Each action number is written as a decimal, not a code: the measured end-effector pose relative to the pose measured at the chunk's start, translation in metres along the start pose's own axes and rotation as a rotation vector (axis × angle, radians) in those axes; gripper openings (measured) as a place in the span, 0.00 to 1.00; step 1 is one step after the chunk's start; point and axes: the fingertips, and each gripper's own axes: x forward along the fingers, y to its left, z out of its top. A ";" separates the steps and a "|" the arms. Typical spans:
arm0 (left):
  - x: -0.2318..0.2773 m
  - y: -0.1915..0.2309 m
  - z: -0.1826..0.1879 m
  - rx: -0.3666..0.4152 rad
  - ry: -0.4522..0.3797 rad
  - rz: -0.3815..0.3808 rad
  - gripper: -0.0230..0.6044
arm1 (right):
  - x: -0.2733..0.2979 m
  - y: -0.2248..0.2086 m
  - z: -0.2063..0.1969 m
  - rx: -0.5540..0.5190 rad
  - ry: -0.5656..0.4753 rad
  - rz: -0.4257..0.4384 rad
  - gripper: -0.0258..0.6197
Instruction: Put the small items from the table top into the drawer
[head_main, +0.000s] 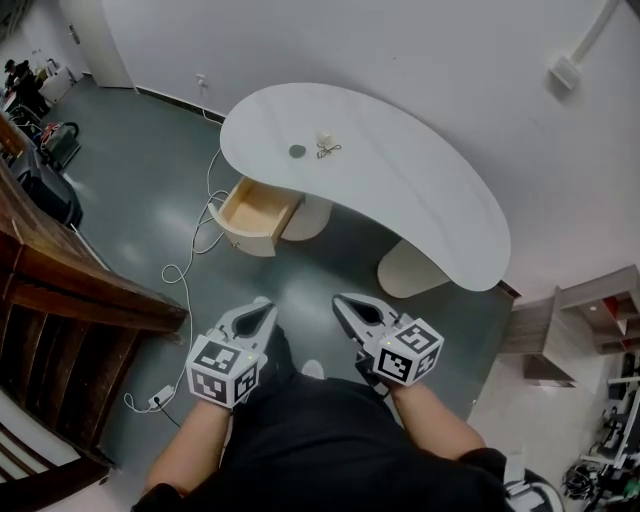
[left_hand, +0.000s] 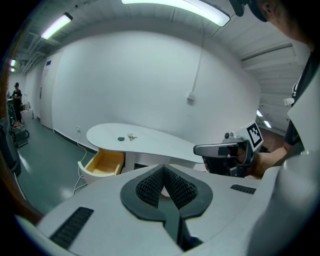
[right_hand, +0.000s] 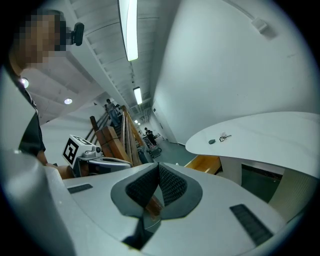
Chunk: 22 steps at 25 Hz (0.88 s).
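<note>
Jaws of the left gripper (left_hand: 163, 175) are pressed together with nothing between them, and those of the right gripper (right_hand: 158, 172) are likewise closed and empty. Both are held low in front of the person's body, well apart from the bench (head_main: 400, 190). The small items lie close together toward the bench's far left part: a dark round piece (head_main: 297, 152), a small white object (head_main: 324, 138) and a thin metal thing (head_main: 329, 151), all too small to identify. The drawer (head_main: 258, 212) stands open beneath that same end and looks empty from above. The step in hand appears to be the approach. To do it well, the person would walk up on the drawer side, spread one pair of jaws before reaching, and come down over a single item rather than the cluster, so its neighbours are not knocked away.
</note>
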 end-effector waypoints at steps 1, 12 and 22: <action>0.005 0.006 0.004 0.002 -0.003 -0.005 0.06 | 0.006 -0.004 0.002 -0.001 0.000 -0.005 0.04; 0.062 0.088 0.068 0.022 -0.034 -0.046 0.06 | 0.077 -0.059 0.045 -0.014 0.023 -0.066 0.04; 0.101 0.174 0.125 0.062 -0.013 -0.089 0.06 | 0.162 -0.090 0.092 0.001 0.021 -0.114 0.04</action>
